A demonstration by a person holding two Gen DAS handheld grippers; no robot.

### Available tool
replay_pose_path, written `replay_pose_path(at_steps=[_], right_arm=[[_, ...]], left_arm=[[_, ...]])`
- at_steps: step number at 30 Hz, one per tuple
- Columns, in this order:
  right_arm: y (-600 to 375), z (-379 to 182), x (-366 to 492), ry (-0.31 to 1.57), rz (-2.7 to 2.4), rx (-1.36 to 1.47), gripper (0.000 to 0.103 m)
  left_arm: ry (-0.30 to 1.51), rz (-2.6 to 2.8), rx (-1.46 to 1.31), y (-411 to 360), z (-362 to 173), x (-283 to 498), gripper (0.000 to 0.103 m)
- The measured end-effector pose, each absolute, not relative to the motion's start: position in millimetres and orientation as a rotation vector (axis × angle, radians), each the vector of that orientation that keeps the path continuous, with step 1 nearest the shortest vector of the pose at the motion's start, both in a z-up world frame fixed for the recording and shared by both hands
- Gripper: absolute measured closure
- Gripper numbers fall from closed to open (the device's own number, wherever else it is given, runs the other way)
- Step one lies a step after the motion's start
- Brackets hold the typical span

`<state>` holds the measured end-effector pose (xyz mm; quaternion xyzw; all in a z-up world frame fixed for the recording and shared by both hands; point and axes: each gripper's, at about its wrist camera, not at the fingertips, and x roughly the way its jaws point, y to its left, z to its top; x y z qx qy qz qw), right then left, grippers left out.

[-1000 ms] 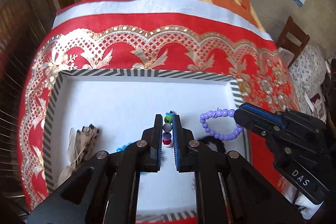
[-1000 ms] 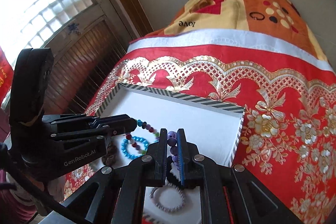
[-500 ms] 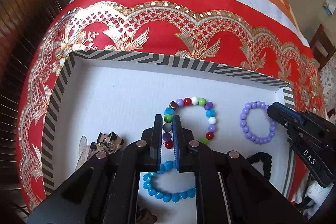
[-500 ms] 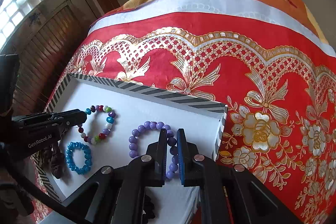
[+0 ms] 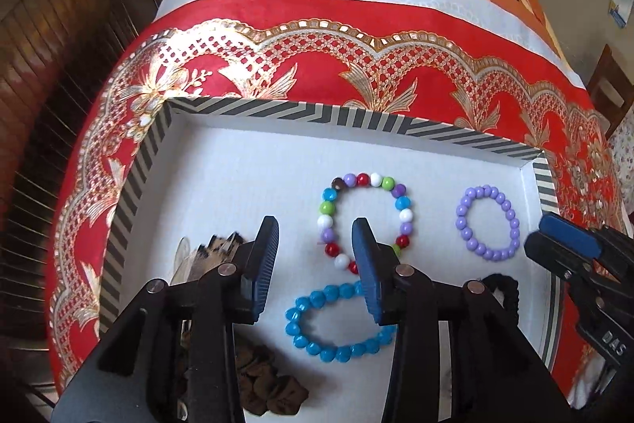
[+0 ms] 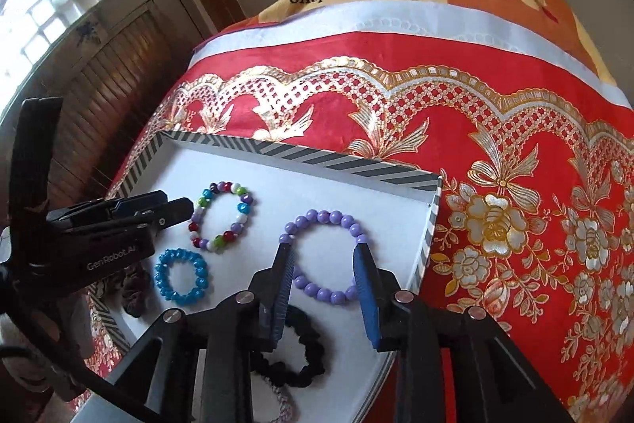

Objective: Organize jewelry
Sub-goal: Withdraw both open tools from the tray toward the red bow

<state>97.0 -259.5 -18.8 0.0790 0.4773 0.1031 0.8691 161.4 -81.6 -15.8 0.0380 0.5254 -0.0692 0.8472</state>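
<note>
My left gripper (image 5: 315, 256) and right gripper (image 6: 325, 278) are black, with ribbed blue pads and silver pivot screws; white lettering reads "GenRobot.AI" on one, "DAS" at four o'clock.

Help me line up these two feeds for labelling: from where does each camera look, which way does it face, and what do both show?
Left wrist: sits on the left hand-held gripper, looking steeply down over its opening jaws at the multicolour bracelet and blue bracelet; the right hand-held gripper shows at the right edge.
Right wrist: sits on the right hand-held gripper, looking down over its opening jaws, which straddle the purple bracelet; the left one enters from the left.
Shared: the striped-rim tray, all three bracelets, the red cloth.
</note>
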Motion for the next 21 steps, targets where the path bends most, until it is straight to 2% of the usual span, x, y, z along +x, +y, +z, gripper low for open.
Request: replay_pose_path(at_steps=[6,11,21], right_arm=[[-239,-8,53,1.002,0.311,0.163,0.070],[-226,-22,18,1.064,0.380,0.112,0.070],[-233,-38,-5,1.147,0.385,0.105,0.070]], left_arm=[[1.092,-0.115,0.063,-58,-13,128,0.065],[1.128,-0.115,0.068,-48,-24,95,0.065],[1.162,-0.153,0.056,-48,-34,45,0.065]])
